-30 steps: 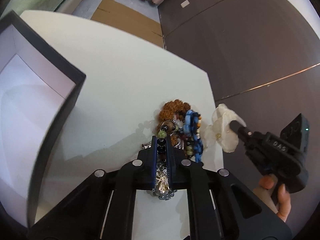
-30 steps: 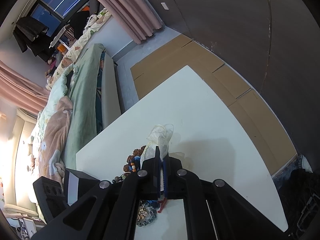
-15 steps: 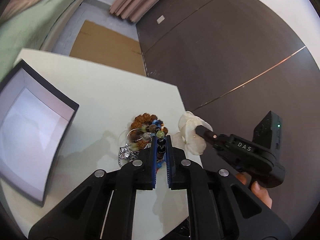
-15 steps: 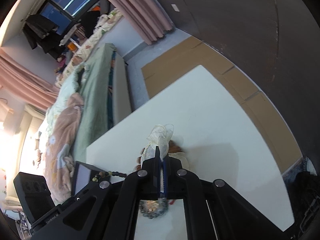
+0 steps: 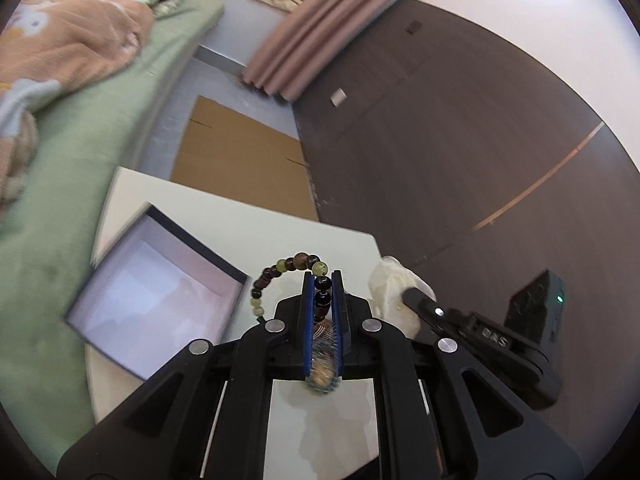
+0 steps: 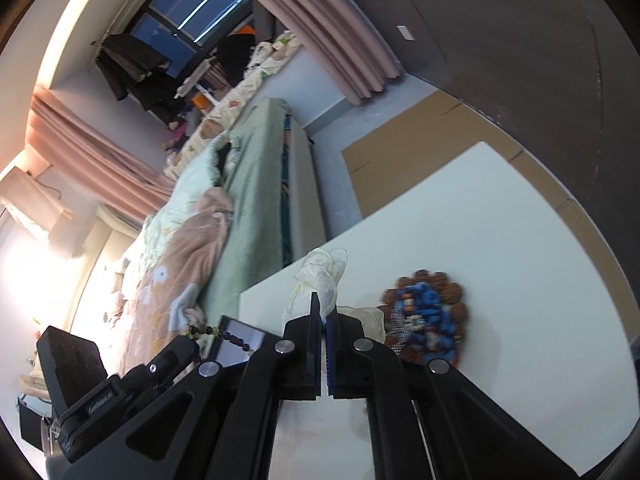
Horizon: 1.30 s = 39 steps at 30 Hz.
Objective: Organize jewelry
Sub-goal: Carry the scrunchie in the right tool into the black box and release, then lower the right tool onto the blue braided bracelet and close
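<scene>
My left gripper is shut on a bracelet of dark brown and pale green beads, lifted above the white table; the loop arcs to the left of the fingers. It also shows in the right wrist view. My right gripper is shut on a cream organza pouch, also seen in the left wrist view. A pile of brown, blue and silver jewelry lies on the table right of the right gripper.
An open black box with a white inside lies on the table's left part. A green-covered bed stands beyond the table. Cardboard sheets lie on the floor.
My left gripper has risen and tilted up with the bead bracelet, pulling it clear of the pile. The right gripper has lifted the pouch and shifted left of the pile.
</scene>
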Each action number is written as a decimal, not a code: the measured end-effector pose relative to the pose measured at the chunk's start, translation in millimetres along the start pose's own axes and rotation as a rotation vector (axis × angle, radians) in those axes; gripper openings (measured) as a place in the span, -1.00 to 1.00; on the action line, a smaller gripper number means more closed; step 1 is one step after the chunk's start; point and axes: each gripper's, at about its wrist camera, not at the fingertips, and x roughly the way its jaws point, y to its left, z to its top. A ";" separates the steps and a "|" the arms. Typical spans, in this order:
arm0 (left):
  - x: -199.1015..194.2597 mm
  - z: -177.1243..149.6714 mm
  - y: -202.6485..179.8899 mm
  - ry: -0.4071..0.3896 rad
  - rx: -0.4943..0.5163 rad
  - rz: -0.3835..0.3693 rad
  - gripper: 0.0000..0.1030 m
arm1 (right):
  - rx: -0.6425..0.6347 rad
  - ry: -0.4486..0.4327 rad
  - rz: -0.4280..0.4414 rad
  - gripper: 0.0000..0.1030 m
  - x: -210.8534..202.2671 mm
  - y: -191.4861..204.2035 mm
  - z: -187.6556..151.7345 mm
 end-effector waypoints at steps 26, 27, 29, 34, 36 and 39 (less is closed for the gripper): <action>-60.2 28.2 71.3 -0.114 -0.142 0.261 0.66 | -0.096 0.116 0.140 0.47 79.8 87.1 -48.0; -61.0 27.6 71.5 -0.114 -0.145 0.261 0.69 | -0.105 0.096 0.126 0.54 73.5 85.1 -44.7; -60.7 27.3 70.3 -0.113 -0.143 0.262 0.74 | -0.113 0.082 0.098 0.54 59.1 78.5 -38.0; -51.3 23.9 59.1 -0.089 -0.113 0.251 0.78 | -0.091 0.069 -0.022 0.54 28.8 47.4 -28.5; -46.4 21.3 52.7 -0.078 -0.100 0.245 0.81 | -0.077 0.079 -0.050 0.54 23.4 37.1 -27.0; -39.3 17.1 41.4 -0.066 -0.068 0.237 0.82 | -0.061 0.086 -0.087 0.54 15.8 21.3 -22.8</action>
